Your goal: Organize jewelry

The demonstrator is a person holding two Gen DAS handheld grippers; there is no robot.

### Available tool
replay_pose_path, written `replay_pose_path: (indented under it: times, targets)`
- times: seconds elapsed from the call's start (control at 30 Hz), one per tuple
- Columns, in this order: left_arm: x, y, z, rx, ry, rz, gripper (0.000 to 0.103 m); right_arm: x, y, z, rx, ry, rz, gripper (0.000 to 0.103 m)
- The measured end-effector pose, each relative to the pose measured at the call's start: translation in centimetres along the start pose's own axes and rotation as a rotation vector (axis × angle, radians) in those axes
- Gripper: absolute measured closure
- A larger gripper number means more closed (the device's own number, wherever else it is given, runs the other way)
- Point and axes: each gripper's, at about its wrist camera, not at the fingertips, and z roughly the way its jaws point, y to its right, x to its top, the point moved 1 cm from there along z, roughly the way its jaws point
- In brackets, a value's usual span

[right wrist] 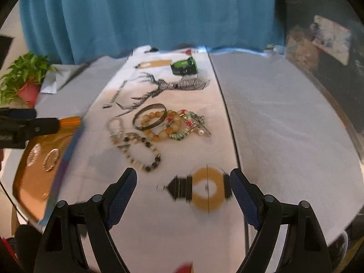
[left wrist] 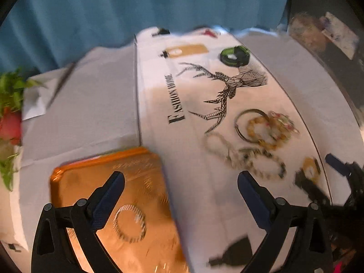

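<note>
- Jewelry [right wrist: 159, 127] lies in a loose heap on the white printed cloth [right wrist: 159, 216], roughly mid-table, with a blue curtain [right wrist: 147, 11] hanging behind.
- In the heap: a plain metal bangle [right wrist: 150, 116], an amber bead bracelet [right wrist: 162, 127] overlapping it, a green-and-pink floral bracelet [right wrist: 182, 125] just to the right, a dark-and-cream bead strand [right wrist: 145, 154] nearest the camera, and a pale bead strand [right wrist: 115, 127] at the left edge. Motion blur hides the finer detail.
- An orange tray [left wrist: 102, 193] sits at the cloth's left border; in the right wrist view two small sparkly pieces [right wrist: 43, 157] lie in it, too blurred to identify.
- The left gripper [left wrist: 180, 183] stands wide apart with nothing between its fingers; one finger hangs over the tray, the other over the cloth near the heap.
- The right gripper [right wrist: 183, 180] is likewise spread wide and holds nothing; between its fingertips shows only the cloth's printed yellow-and-black lantern motif [right wrist: 200, 188].
- The cloth also carries a geometric deer print [left wrist: 227, 91] and the words "FASHION HOME" [left wrist: 175, 100].
- A green-and-black round object [left wrist: 235, 55] rests at the far end of the cloth.
- A potted plant [right wrist: 25, 77] in a red pot stands at the table's far left corner.
</note>
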Motion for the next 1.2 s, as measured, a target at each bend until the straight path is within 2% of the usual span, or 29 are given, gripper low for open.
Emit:
replay_pose_path:
  times: [0.17,0.4,0.53,0.67,0.83,0.87,0.9,0.93,0.97,1.0,1.07,1.1,1.13,1.2]
  targets:
    - [2.5,0.4,4.4,-0.028,-0.056,0.017,0.004,1.4,-0.4,4.2,0.033,-0.057,-0.024,0.019]
    - [3.3,0.4,8.2,-0.011,-0.106,0.061,0.004,1.9,-1.0,6.8,0.022,-0.085,-0.044,0.019]
    - [3.1,0.4,9.2,-0.021,-0.1,0.075,0.003,1.7,-1.8,7.3,-0.034,-0.07,-0.111,0.017]
    - [2.9,0.3,9.5,-0.05,-0.086,0.064,0.0,1.5,-1.8,7.4,-0.031,-0.035,-0.115,0.012]
    - [3.0,0.3,9.7,-0.086,-0.094,0.056,0.003,1.3,-1.7,7.2,-0.038,-0.029,-0.108,0.014]
    - [3.0,0.6,9.5,-0.097,-0.081,0.068,0.013,1.2,-1.8,7.1,-0.04,-0.026,-0.108,0.016]
    - [3.1,0.9,9.2,-0.11,-0.06,0.09,0.023,1.2,-2.0,7.0,-0.034,-0.02,-0.11,0.026]
    - [3.0,1.5,8.5,-0.132,-0.03,0.13,0.069,1.1,-2.3,6.7,-0.024,-0.006,-0.126,0.037]
    - [2.9,2.3,7.9,-0.16,-0.015,0.184,0.092,1.0,-2.8,6.3,-0.009,0.01,-0.147,0.071]
    - [2.8,2.8,7.6,-0.173,-0.027,0.206,0.101,0.9,-3.2,6.1,-0.002,0.012,-0.16,0.095]
    - [2.6,3.0,7.1,-0.201,-0.032,0.185,0.1,0.7,-3.9,5.9,0.012,-0.005,-0.167,0.095]
    - [2.4,3.0,6.6,-0.214,-0.026,0.181,0.1,0.6,-3.7,5.6,0.072,-0.014,-0.125,0.095]
    - [2.3,2.9,6.2,-0.216,-0.017,0.18,0.1,0.6,-3.4,5.4,0.094,-0.018,-0.098,0.095]
    - [1.9,2.5,4.5,-0.227,0.017,0.165,0.1,0.5,-2.9,4.2,0.091,0.003,-0.073,0.095]
